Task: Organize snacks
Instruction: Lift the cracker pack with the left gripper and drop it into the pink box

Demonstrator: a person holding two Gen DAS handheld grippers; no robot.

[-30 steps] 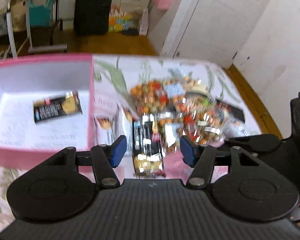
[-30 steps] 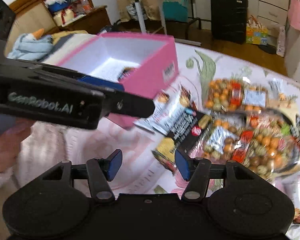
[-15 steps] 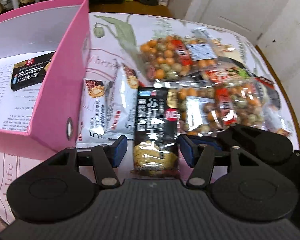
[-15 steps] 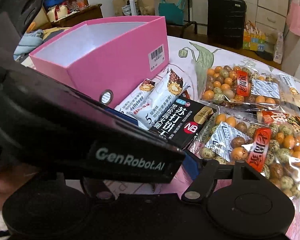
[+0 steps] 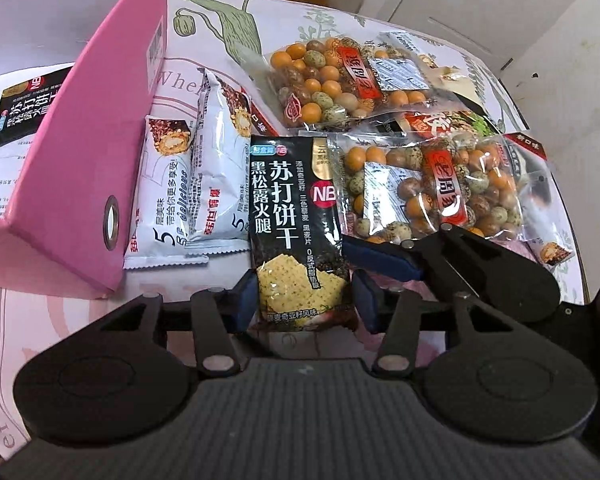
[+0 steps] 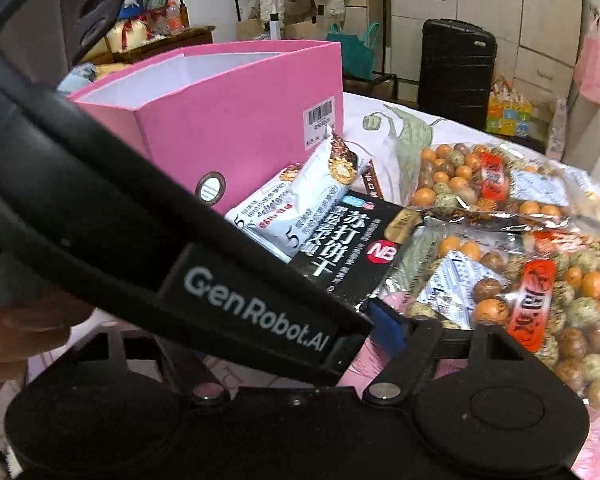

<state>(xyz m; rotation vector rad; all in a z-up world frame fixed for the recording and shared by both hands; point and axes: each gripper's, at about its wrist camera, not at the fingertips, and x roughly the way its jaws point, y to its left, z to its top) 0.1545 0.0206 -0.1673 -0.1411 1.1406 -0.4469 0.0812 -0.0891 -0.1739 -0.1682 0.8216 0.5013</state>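
A black cracker packet [image 5: 296, 220] lies on the table, its near end between the blue pads of my open left gripper [image 5: 303, 300]; the pads stand close to its edges. It also shows in the right wrist view [image 6: 352, 244]. A pink box [image 5: 80, 152] stands to the left and holds another black cracker packet [image 5: 28, 104]. Two white wafer packets [image 5: 188, 184] lie beside the box. Two clear bags of coated nuts [image 5: 432, 188] lie to the right. My right gripper [image 6: 340, 332] is low beside the packet; the left gripper's body hides its left finger.
The table has a floral cloth [image 5: 220, 16]. More snack packets [image 5: 548, 252] lie at the right edge. The pink box [image 6: 236, 120] stands open-topped in the right wrist view. A black suitcase [image 6: 456, 68] and furniture stand beyond the table.
My left gripper has dropped down and moved forward, so its pads now straddle the near end of the black cracker packet. It now covers much of the right wrist view.
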